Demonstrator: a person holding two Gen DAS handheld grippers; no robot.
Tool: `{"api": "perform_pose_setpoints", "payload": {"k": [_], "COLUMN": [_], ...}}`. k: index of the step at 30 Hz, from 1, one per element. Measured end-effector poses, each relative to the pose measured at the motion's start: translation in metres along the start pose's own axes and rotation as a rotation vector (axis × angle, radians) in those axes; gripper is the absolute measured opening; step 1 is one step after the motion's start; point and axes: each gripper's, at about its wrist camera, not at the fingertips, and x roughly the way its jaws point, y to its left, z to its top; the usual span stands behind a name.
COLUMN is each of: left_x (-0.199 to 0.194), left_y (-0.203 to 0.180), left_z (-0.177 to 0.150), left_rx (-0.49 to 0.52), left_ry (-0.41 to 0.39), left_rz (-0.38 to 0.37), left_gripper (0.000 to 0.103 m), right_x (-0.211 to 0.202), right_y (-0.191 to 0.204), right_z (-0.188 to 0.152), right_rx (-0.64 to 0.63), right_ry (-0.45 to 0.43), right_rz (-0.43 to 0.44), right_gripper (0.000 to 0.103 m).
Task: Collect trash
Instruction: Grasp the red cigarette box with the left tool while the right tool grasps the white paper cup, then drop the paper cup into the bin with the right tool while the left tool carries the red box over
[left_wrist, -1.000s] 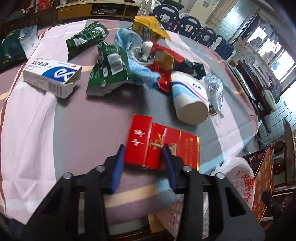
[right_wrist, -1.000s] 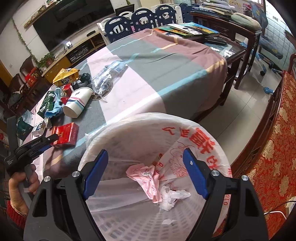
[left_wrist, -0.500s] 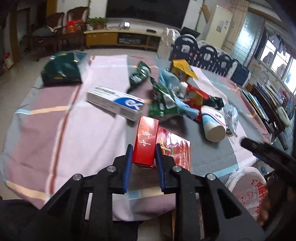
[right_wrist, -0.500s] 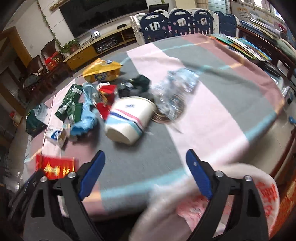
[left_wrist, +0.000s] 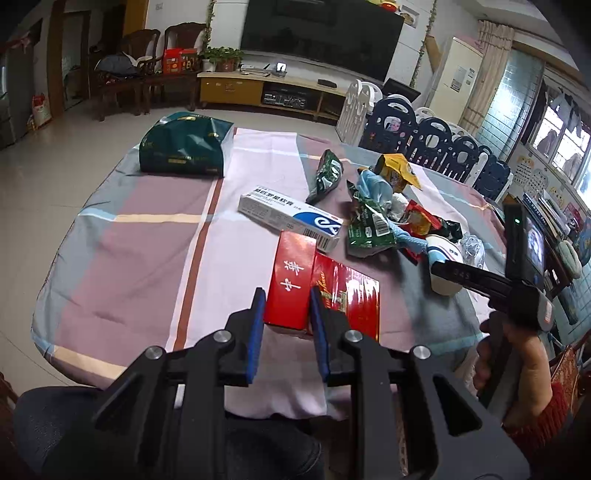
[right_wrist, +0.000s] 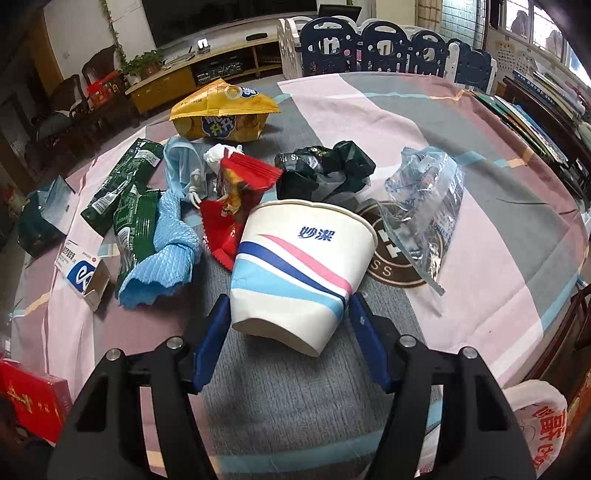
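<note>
My left gripper (left_wrist: 287, 325) is shut on a red cigarette box (left_wrist: 291, 280) and holds it above the near table edge. The box also shows in the right wrist view (right_wrist: 31, 400). My right gripper (right_wrist: 286, 325) is open, its blue pads on either side of the base of a white paper cup (right_wrist: 295, 266) that lies on its side with blue and pink stripes. The pads stand close to the cup; contact is unclear. The cup also shows in the left wrist view (left_wrist: 445, 254). The white trash bag (right_wrist: 535, 424) sits low at the right.
Trash lies on the striped tablecloth (right_wrist: 480, 122): a yellow snack bag (right_wrist: 221, 110), green wrappers (right_wrist: 133, 206), a blue cloth (right_wrist: 166, 254), a red wrapper (right_wrist: 236, 192), a clear bag (right_wrist: 424, 206), a white and blue medicine box (left_wrist: 288, 214) and a dark green bag (left_wrist: 184, 147).
My left gripper has lifted the red box and drawn it back towards me. My right gripper has swung from over the trash bag to the table and now straddles the paper cup.
</note>
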Motion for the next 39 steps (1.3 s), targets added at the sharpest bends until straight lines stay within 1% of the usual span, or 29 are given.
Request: {"api": "perform_pose_setpoints", "payload": {"k": [2,6,12,17,22,32,37,39], "left_x": [-0.001,-0.01,-0.03,-0.05,-0.064,-0.078,-0.083,-0.083], "left_y": [0.0,-0.004,-0.006,-0.002,0.0,-0.002,-0.007,-0.012], "left_z": [-0.001,0.0,0.001,0.005,0.007,0.008,0.006,0.006], "left_rx": [-0.002,0.013,0.028,0.014,0.006,0.01,0.016,0.021], "left_ry": [-0.002,-0.032,-0.087,-0.134,-0.163,-0.176,-0.18,-0.177], "left_rz": [-0.002,0.002,0.025,0.03,0.024,0.013,-0.005,-0.023], "left_gripper": [0.025,0.025,0.025,0.025,0.025,0.025,0.025,0.025], "right_x": [-0.01,-0.037,-0.086,-0.119,-0.146,-0.16,-0.179,-0.183], "right_y": [-0.006,-0.015,-0.012,-0.014,-0.024,-0.043,-0.074,-0.089], "right_z": [-0.009,-0.027,-0.05,-0.059,-0.064,-0.079,-0.088,-0.094], "right_rx": [0.018,0.036,-0.024,-0.038,-0.034,-0.014,0.013,0.029], "right_ry": [-0.01,-0.038,-0.11,-0.149,-0.187,-0.186,-0.207,-0.199], "right_rz": [0.015,0.046,0.079,0.109,0.102,0.09,0.032,0.005], "right_gripper": [0.064,0.064,0.064,0.064,0.064,0.064,0.064,0.064]}}
